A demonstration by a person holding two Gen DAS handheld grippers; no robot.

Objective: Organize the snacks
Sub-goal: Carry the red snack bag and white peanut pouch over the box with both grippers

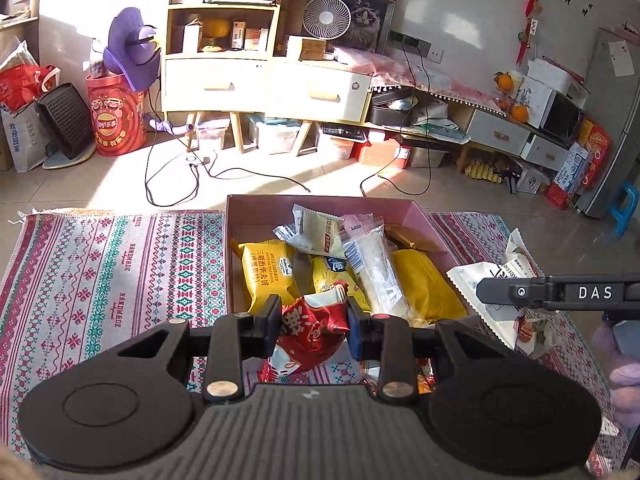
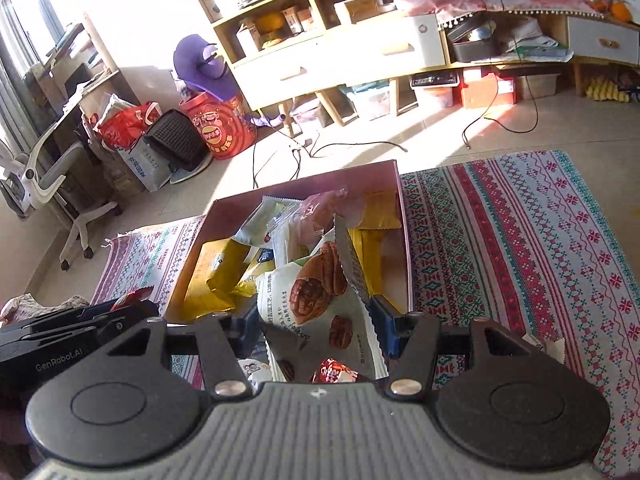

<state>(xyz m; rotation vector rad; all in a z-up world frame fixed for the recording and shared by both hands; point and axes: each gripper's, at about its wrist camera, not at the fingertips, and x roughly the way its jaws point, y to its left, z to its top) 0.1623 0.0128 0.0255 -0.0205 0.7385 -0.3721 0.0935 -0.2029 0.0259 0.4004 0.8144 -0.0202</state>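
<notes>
**Two packets heading for the box**

I am holding a packet in each gripper. My left gripper (image 1: 312,322) is pinching a crumpled red packet (image 1: 310,330), jaws narrow around its middle, with the lower half hanging down over the rug (image 1: 100,272). My right gripper (image 2: 314,330) is clamping a white pecan packet (image 2: 316,300) across its width, jaws set wider, the top edge sticking up ahead of the fingers.

Just beyond both is the pink box (image 1: 236,248), sitting on the rug and already crowded with yellow and white snacks (image 1: 272,268). From the left view, the right gripper with its packet is hanging beside the box's right wall.

To do this well, I judge I should be carrying each packet clear over the box's near wall before letting go, and aiming for the gaps: the red one toward the near left, the pecan one toward the right side. The pecan packet is tall and stiff, so I should be tipping it flat, lest it lean out over the wall. Releasing one at a time should be keeping them from tangling.
</notes>
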